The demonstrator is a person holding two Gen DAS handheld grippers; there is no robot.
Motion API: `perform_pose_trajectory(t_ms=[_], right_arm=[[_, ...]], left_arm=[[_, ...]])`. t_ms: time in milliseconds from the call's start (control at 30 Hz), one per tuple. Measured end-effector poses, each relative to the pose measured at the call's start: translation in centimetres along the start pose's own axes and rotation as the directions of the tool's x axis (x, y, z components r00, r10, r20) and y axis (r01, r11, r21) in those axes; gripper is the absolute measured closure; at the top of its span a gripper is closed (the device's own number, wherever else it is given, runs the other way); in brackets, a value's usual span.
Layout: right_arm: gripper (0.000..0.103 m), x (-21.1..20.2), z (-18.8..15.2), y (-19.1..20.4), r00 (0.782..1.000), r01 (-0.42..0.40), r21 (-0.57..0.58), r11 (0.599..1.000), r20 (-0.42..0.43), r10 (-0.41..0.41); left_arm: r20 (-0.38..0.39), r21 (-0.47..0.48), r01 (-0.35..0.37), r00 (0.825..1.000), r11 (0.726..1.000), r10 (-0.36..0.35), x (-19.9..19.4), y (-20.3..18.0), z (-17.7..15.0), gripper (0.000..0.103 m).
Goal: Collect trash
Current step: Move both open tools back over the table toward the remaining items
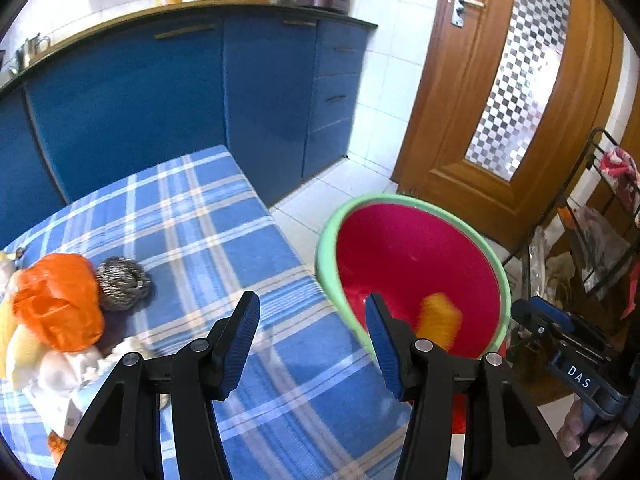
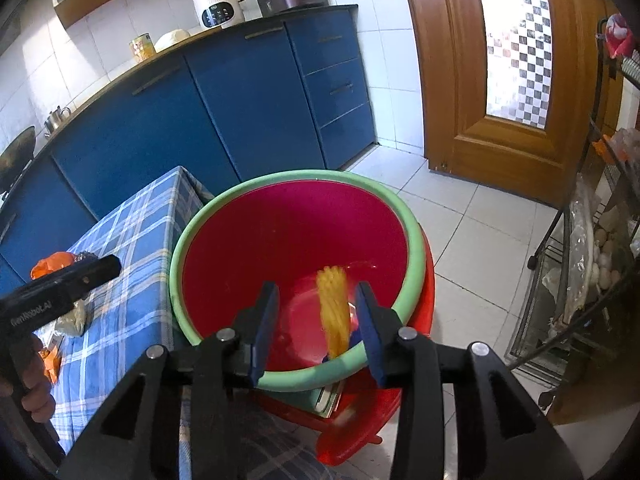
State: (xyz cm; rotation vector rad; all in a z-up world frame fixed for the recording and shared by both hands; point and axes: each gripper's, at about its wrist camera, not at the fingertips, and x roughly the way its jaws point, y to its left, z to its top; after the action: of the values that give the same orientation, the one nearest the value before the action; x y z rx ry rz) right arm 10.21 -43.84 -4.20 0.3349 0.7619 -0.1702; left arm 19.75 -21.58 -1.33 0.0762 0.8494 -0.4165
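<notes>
A red basin with a green rim (image 2: 416, 240) stands beside the table; it also shows in the left wrist view (image 1: 324, 240). A yellow piece of trash (image 2: 332, 308) is blurred in mid-air inside the basin, between the open fingers of my right gripper (image 2: 316, 328); it shows in the left wrist view too (image 1: 438, 316). My left gripper (image 1: 312, 340) is open and empty above the table's right edge. An orange plastic bag (image 1: 60, 300), a steel scourer (image 1: 122, 284) and pale crumpled scraps (image 1: 68, 372) lie at the table's left.
The blue checked tablecloth (image 1: 224, 248) covers the table. Blue cabinets (image 1: 160, 100) stand behind it. A wooden door (image 1: 500, 100) is at the right. A black wire rack (image 2: 580, 260) holds bags and eggs at far right. The basin rests on a red stool (image 2: 360, 420).
</notes>
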Motion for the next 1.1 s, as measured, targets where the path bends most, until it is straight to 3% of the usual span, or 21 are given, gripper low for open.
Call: perform_pose_trajectory(t_ms=[367,600,833,1100], right_arm=[[0.062,-3.7,-0.5,2.0,0.999,-0.036,-0.006,0.999,0.041,0.036],[0.062,-5.6,-0.9,4.7,0.995,-0.090,-0.027,0.996,0.040,0.091],[0.062,-7.5,-1.1,8.3,0.987,-0.150,-0.082,0.985,0.053,0.154],[0.062,-7.5,-1.3,12.5,0.982,-0.187,-0.151,0.971,0.013,0.191]], left_arm=[[0.060,-0.049,-0.042,0.997,0.998,0.045,-5.1,2.8,-1.6,0.047],[0.084,-0.107,-0.115,0.989,0.988,0.124,-8.9,5.9,-2.4,0.047],[0.083,-0.173,-0.239,0.963,0.955,0.256,-12.3,10.9,-3.3,0.047],[0.048,-0.175,-0.366,0.924,0.914,0.379,-14.3,16.0,-3.2,0.047]])
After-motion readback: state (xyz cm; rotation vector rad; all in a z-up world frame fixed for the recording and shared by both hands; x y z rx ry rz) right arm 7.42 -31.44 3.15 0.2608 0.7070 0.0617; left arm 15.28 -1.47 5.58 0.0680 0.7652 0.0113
